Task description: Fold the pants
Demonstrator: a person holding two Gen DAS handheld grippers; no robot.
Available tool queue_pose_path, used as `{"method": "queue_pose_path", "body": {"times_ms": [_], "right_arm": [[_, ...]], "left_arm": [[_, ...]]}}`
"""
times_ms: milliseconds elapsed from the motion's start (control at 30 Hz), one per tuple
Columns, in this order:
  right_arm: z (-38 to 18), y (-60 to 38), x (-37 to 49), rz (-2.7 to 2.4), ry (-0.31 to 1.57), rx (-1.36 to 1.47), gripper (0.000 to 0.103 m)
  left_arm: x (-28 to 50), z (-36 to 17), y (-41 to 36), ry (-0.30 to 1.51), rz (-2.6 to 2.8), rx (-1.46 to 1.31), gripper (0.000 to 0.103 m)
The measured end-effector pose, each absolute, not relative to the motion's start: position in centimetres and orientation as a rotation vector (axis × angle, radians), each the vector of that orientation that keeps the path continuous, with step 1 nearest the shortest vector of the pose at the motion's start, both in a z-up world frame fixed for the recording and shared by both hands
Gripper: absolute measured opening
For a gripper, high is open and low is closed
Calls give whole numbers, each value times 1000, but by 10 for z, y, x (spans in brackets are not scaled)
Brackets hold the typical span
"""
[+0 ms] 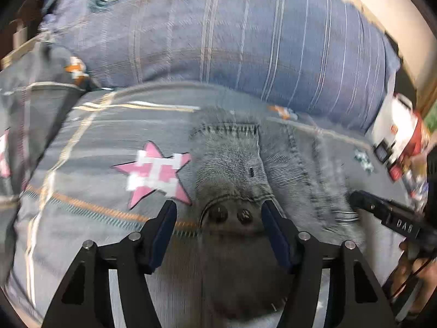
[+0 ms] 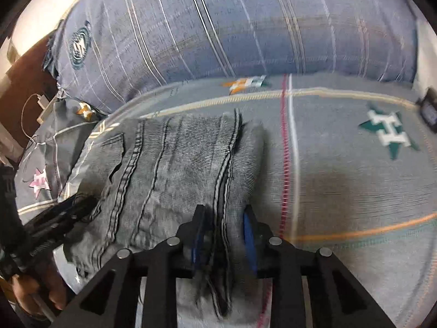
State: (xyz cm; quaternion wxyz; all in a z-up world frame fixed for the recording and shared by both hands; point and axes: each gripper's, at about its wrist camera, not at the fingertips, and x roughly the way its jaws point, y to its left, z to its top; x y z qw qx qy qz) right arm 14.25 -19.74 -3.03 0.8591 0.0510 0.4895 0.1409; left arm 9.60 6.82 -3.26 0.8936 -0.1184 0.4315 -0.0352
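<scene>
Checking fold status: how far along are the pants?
Done: the grey denim pants lie folded into a compact stack on the star-patterned bedsheet. In hand: left gripper is open over the waistband; right gripper straddles the fold edge. Left: withdrawing.

Near end of the grey jeans (image 2: pixel 174 164) hidden under the right gripper (image 2: pixel 225 218), motion blur softening the bed cover (image 2: pixel 355 191) beside the jeans, small items (image 1: pixel 398 142) beyond the jeans too smeared to name, pillow (image 1: pixel 218 27) behind them cut off at the top edge.
</scene>
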Motion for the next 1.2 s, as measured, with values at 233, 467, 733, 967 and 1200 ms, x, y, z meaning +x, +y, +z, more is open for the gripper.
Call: {"method": "queue_pose_path", "body": {"times_ms": [233,467,733,967,1200], "right_arm": [[-33,-179,94,313,968,-45,67],[-19,-191,76,274,931,-61,83],[34,-206,43,232,801,-81,103],[25,-208,26,256,823,-93,103],[18,-208,24,269,848,-82,103]], "left_arm": [[69,-43,31,919,-35,-137,81],[35,-9,17,837,15,-57,81],[16,18,11,778,14,-93,97],[18,18,3,811,3,-54,100],[21,10,2,841,-19,-70,102]]}}
